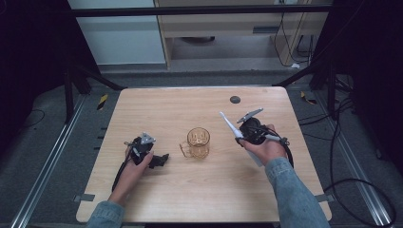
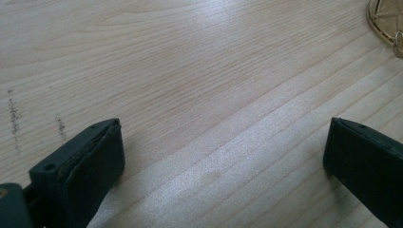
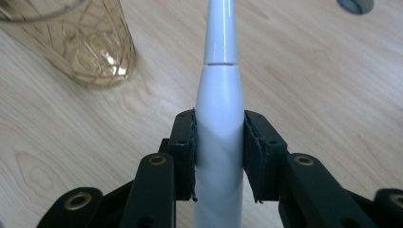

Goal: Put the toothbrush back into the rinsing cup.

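One white toothbrush [image 3: 219, 118] clamped between right claw [image 3: 219, 156] pads, upright

Black fingers [image 3: 183, 152]; denim sleeves [image 1: 292, 190]

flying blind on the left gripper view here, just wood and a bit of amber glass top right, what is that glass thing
Observer: An amber glass mug with a handle, standing upright near the middle of the table.
Operator: is the other tool holding anything
Observer: Yes, the right tool is shut on a white electric toothbrush, its pads pressing on both sides of the handle.
Operator: which way is the brush pointing
Observer: In the high view its thin end angles up and toward the mug, and the brush is clear of the tabletop.
Operator: and my tool, where is it next to the mug
Observer: The left tool is to the mug's left, low over the wood, jaws open with nothing between them.
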A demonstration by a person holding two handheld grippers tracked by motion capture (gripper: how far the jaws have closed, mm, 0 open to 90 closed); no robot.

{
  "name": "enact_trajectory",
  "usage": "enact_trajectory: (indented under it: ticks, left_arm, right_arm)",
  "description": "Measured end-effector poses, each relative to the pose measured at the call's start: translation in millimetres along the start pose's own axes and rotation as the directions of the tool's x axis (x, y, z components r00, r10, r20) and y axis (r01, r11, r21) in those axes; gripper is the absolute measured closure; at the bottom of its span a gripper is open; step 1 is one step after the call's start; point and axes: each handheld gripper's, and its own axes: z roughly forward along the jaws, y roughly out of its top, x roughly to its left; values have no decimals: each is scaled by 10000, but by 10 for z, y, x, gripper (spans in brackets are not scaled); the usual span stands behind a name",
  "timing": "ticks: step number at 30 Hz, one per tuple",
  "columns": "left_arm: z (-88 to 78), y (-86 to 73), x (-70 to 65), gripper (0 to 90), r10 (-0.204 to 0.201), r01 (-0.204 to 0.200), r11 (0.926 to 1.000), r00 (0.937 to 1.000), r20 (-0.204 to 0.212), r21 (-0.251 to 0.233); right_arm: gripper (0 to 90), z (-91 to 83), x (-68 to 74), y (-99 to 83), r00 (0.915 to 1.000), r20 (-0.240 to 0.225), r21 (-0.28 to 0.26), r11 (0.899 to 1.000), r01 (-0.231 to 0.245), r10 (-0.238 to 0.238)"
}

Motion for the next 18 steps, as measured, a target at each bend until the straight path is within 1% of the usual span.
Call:
enact_trajectory:
  ticks: [3, 6, 9, 12, 18]
  left_arm:
    - [0, 0, 0, 0, -4, 4, 10000, 10000, 2, -4]
    - [0, 0, 1, 0, 12, -12, 10000, 10000, 4, 0]
    - [0, 0, 0, 0, -4, 4, 10000, 10000, 2, -1]
    - [0, 0, 0, 0, -1, 1, 10000, 10000, 4, -5]
    - [-1, 0, 0, 0, 9, -9, 10000, 10000, -10, 10]
  right_arm:
    - [670, -20, 18, 63, 10000, -12, -355, 9994, 54, -55]
    - [669, -32, 36, 126, 10000, 31, -593, 9982, 88, -86]
    - [669, -41, 44, 181, 10000, -50, -829, 9966, -11, 7]
    - [670, -36, 57, 228, 10000, 0, -986, 9951, -49, 49]
    - [670, -46, 66, 291, 9997, -15, -1479, 9887, -263, 264]
